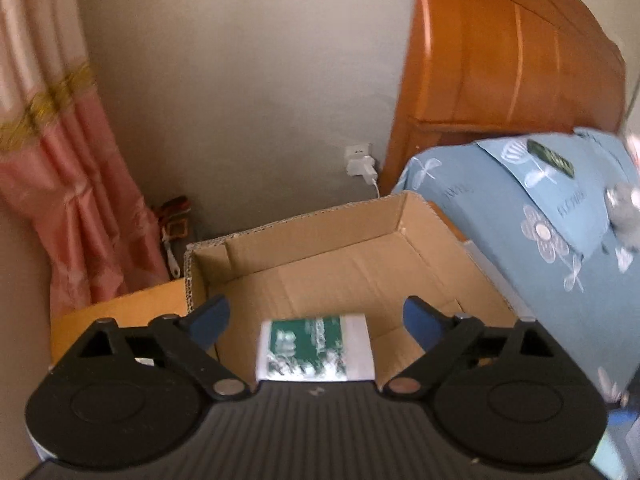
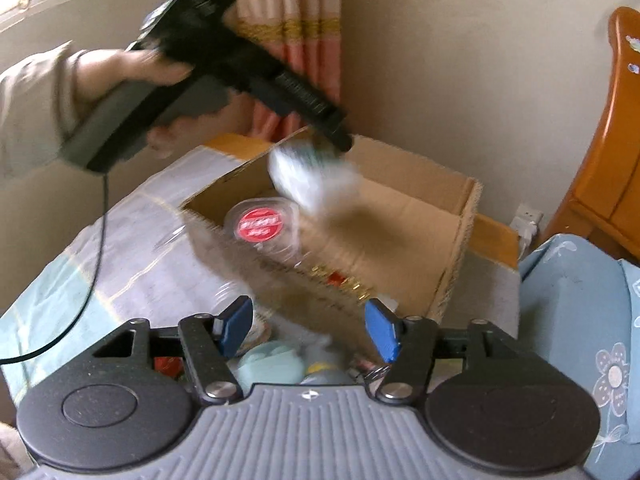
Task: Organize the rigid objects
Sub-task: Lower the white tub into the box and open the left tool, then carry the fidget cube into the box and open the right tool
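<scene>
Jaws on my left gripper (image 1: 316, 320) stand wide, and the green-and-white packet (image 1: 316, 348) sits between them untouched by either pad, so I read it as just let go over the cardboard box (image 1: 400, 216). In the right wrist view the same packet (image 2: 308, 176) is a pale blur under the left gripper's tip (image 2: 340, 140), above the box (image 2: 460, 216) opening; whether it has landed I cannot tell. Its long axis looks to run across the left gripper, pad to pad, printed face up towards the camera, though blur makes that rough. My right gripper (image 2: 308, 330) is part open with nothing between the pads, low over small items near the box's front wall: something pale blue (image 2: 272, 360), something yellow, too smeared to name. Inside the box a clear tub with a red round label (image 2: 260, 222) lies face up. Progress by my judgement: at least two things boxed or nearly so, several left near the right gripper, plus a dark item (image 1: 550, 158) on the blue bedding (image 1: 500, 216).
</scene>
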Demonstrator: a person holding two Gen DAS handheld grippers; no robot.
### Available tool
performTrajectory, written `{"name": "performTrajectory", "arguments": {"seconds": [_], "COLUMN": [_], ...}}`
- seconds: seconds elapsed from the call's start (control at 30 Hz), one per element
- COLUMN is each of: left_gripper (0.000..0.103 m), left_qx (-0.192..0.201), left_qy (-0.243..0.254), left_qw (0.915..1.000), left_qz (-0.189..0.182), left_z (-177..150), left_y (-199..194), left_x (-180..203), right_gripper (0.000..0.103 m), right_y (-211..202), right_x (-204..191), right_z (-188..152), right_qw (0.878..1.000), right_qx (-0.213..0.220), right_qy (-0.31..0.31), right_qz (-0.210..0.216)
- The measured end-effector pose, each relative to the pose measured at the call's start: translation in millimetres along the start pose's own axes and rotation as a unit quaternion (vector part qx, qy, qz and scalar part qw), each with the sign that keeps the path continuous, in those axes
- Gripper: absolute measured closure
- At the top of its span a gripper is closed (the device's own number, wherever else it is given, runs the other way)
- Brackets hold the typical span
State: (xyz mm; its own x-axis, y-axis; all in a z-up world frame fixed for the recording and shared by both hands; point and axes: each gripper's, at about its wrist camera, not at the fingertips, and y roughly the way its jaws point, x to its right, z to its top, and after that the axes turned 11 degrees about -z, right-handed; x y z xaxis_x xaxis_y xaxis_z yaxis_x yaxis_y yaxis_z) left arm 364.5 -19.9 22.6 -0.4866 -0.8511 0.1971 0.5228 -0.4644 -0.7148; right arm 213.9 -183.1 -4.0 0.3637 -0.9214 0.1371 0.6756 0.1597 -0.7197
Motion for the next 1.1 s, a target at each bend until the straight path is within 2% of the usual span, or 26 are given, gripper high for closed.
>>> {"name": "performTrajectory", "arguments": {"seconds": [0.07,0.27,0.37,0.53,0.6,0.67,0.83,0.9,1.1], "left_gripper": [0.01,0.009,0.009,0.007,0.006,0.006,0.006,0.006,0.006], "left_qx": [0.001,0.004,0.006,0.016,0.023,0.028,0.033,0.034,0.05], "left_qy": [-0.002,0.034,0.05,0.069,0.074,0.072,0.054,0.04,-0.001], "left_qw": [1.0,0.9991,0.9983,0.9964,0.995,0.9941,0.9942,0.9952,0.9942], "left_qz": [0.007,0.027,0.03,0.046,0.063,0.077,0.086,0.082,0.095], "left_z": [-5,-30,-42,-67,-81,-94,-122,-129,-145], "left_y": [-6,-32,-45,-68,-77,-84,-95,-97,-108], "left_x": [-3,-2,7,24,31,35,39,38,33], "right_gripper": [0.033,0.031,0.027,0.026,0.026,0.026,0.026,0.026,0.024], "right_y": [-3,-9,-6,0,5,8,15,18,34], "right_x": [-7,-35,-47,-66,-72,-75,-79,-85,-96], "right_z": [-7,-34,-45,-63,-70,-75,-88,-89,-83], "right_qw": [1.0,0.998,0.997,0.996,0.997,0.997,0.993,0.992,0.993], "right_qx": [-0.006,-0.018,-0.024,-0.031,-0.042,-0.055,-0.11,-0.111,-0.101], "right_qy": [-0.005,-0.023,-0.026,-0.042,-0.037,-0.02,0.014,0.021,0.034], "right_qz": [0.008,0.055,0.068,0.074,0.062,0.041,0.04,0.055,0.058]}}
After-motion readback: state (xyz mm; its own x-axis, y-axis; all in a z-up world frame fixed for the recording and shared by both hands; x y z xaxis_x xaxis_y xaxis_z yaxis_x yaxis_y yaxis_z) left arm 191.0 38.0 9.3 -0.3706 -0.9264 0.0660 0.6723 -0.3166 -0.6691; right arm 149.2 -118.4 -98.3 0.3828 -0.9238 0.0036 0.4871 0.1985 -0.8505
